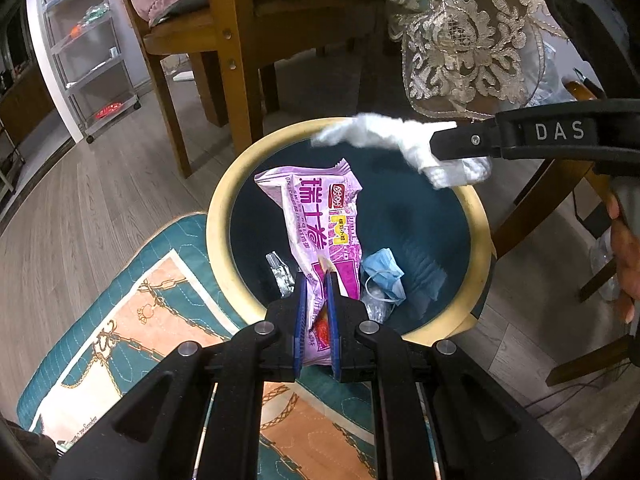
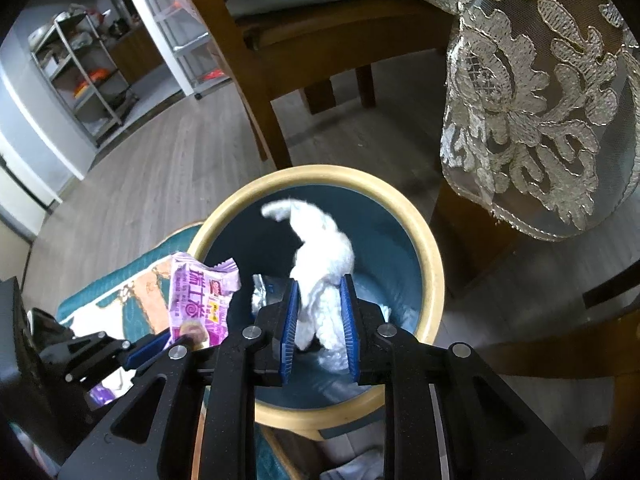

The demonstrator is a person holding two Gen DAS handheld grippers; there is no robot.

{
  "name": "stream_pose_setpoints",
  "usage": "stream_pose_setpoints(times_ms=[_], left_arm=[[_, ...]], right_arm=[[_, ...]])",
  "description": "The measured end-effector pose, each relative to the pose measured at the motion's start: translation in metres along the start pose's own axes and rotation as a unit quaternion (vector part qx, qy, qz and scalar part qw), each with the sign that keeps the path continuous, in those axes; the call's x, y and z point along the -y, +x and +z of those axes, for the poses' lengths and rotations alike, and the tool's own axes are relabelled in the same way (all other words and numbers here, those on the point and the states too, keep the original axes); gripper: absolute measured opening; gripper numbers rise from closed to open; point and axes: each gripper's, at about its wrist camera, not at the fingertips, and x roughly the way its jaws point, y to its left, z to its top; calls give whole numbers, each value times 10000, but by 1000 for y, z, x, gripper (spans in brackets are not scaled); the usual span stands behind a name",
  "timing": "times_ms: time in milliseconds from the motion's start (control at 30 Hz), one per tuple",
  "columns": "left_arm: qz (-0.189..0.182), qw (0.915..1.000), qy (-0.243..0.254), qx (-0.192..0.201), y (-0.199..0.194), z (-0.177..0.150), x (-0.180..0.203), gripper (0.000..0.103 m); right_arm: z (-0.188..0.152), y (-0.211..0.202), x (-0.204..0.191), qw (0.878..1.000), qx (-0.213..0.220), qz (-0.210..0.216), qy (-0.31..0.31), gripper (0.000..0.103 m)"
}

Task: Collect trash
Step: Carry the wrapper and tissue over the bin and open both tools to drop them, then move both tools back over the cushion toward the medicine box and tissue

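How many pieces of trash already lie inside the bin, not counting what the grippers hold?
3 visible: a blue face mask at the bottom, clear crumpled plastic just below it, and a silvery foil scrap to the left. The held purple wrapper may hide more.

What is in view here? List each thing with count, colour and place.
Trash bin: one, cream rim, dark teal inside, on the floor.
Snack wrapper: one, purple, over the bin, in the left claw.
Tissue wad: one, white, over the bin, in the right claw.
Face mask: one, light blue, in the bin.
Foil scrap: one, silver, in the bin.
Mat: one, teal and peach, beside the bin.
Chair: one clearly seen, wooden, behind the bin.
Lace cloth: one, beige, hanging at right.
Shelf rack: one, grey, far left.
Left claw: shut on the wrapper.
Right claw: shut on the tissue.
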Motion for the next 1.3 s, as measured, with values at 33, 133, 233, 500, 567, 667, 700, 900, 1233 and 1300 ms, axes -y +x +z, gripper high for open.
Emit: stream_pose_setpoints(times_ms=[33, 133, 233, 500, 567, 667, 700, 900, 1233, 1300], left_arm=[[4, 10000, -4, -1, 0, 0, 0, 9], [-12, 10000, -25, 12, 0, 1, -1, 10], [7, 10000, -21, 23, -1, 1, -2, 11], [89, 9999, -52, 113, -6, 0, -6, 42], [140, 9998, -63, 153, -9, 0, -8, 52], [190, 9996, -75, 209, -16, -2, -13, 61], [222, 9994, -97, 234, -19, -3, -15, 67], [428, 9978, -221, 463, -42, -7, -27, 87], [744, 9952, -76, 627, -90, -31, -40, 94], [784, 9946, -129, 661, -100, -36, -45, 94]], right_arm=[[0, 0, 0, 10000, 1, -12, 2, 26], [-1, 0, 0, 10000, 25, -33, 2, 28], [-1, -2, 1, 10000, 64, -48, 16, 30], [-1, -6, 4, 9999, 82, -43, 55, 51], [-1, -7, 4, 9999, 100, -44, 57, 58], [1, -11, 1, 9998, 165, 13, 74, 78], [2, -13, 0, 9997, 228, 53, 108, 86], [5, -25, -10, 9988, 464, 81, 102, 95], [-7, -40, -34, 9982, 590, 36, 15, 96], [-11, -42, -42, 9982, 598, 34, -10, 96]])
